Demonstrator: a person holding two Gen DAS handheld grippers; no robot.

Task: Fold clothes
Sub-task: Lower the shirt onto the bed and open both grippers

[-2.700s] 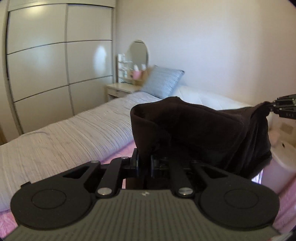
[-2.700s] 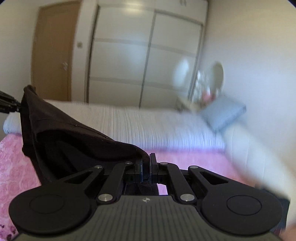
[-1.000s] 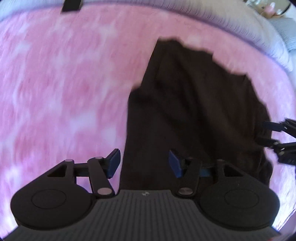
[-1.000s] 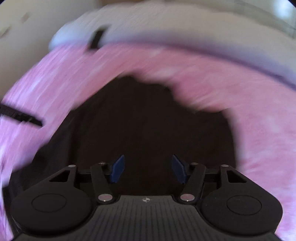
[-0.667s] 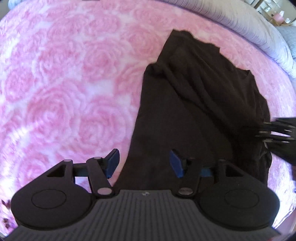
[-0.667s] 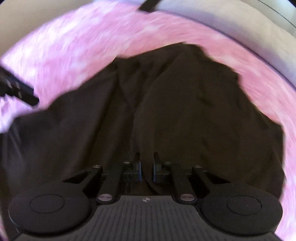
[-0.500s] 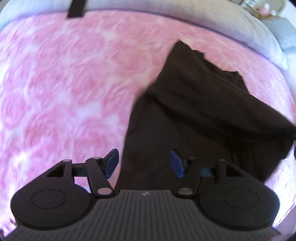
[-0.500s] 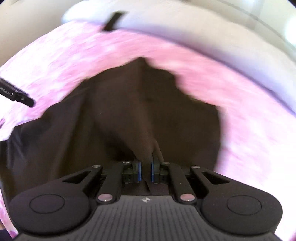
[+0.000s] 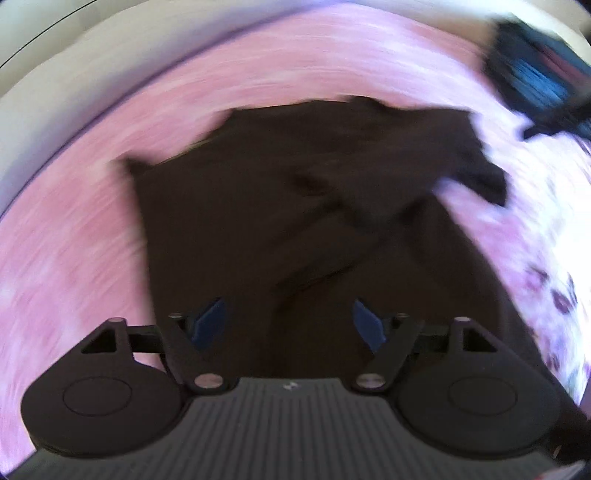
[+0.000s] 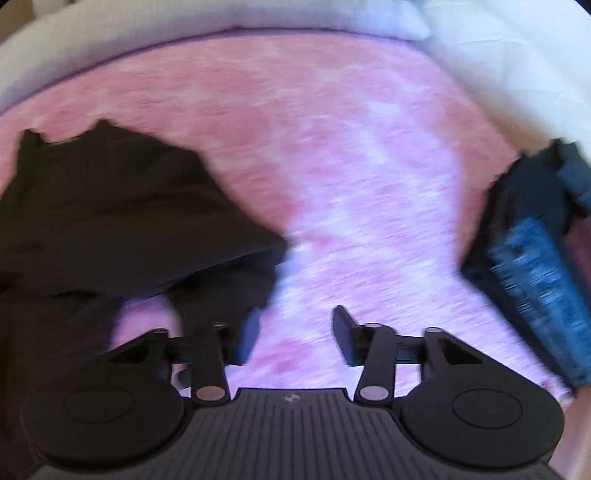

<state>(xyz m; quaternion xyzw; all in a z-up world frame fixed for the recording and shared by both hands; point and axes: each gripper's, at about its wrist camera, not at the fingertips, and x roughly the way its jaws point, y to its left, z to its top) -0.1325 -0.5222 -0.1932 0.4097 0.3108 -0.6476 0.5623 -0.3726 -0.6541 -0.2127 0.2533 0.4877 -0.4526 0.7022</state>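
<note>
A dark brown garment (image 9: 280, 206) lies rumpled on the pink rose-patterned blanket (image 9: 74, 229), one part folded over the rest. My left gripper (image 9: 288, 323) hovers over its near part; its jaws are opening and the blue pads (image 9: 208, 323) press on nothing. In the right wrist view the same garment (image 10: 110, 221) lies at the left. My right gripper (image 10: 295, 334) is over bare blanket (image 10: 351, 184) just right of the cloth's edge, its jaws opening with nothing between them. Both views are motion-blurred.
A stack of dark and blue folded clothes (image 10: 535, 258) sits at the right edge of the blanket, also seen as the blurred stack (image 9: 543, 74) at the top right of the left wrist view. A pale striped bedspread (image 10: 184, 22) borders the blanket's far side.
The right gripper pinched the garment's side, carried it over, then let go and swung right onto bare blanket. The left gripper widened and rolled, so the garment now appears turned under it.
</note>
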